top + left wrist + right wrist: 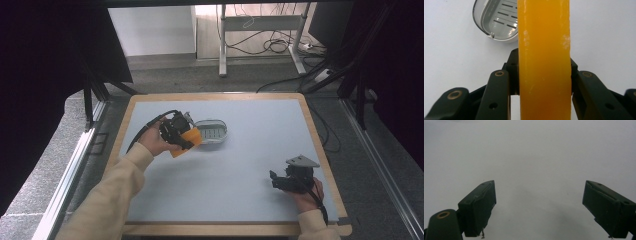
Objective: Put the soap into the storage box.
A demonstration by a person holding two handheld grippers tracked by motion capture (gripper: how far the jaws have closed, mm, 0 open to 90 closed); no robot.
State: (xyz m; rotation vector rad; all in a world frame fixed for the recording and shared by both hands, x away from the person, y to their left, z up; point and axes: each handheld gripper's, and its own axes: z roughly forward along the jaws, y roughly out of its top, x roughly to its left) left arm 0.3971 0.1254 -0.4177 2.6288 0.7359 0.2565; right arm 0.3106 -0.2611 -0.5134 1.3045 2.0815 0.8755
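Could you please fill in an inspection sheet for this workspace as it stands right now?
Surface: grey mat on a wood-edged table, bare apart from the items below.
Job's things: orange soap bar held above the mat; white slotted soap dish beside it.
Clutter: nothing seen.
Grippers: left gripper shut on the bar; right gripper open over bare mat.
Cables: black cable trails from the left gripper.
Surroundings: desk legs and floor cables behind.

Only the soap dish [211, 131] stands in the way, left of centre on the table [260, 145], just beside the left gripper [181, 136] and its orange bar [189, 140]. Centre, upper right and the lower middle lie open; the right gripper [276, 180] sits at lower right.
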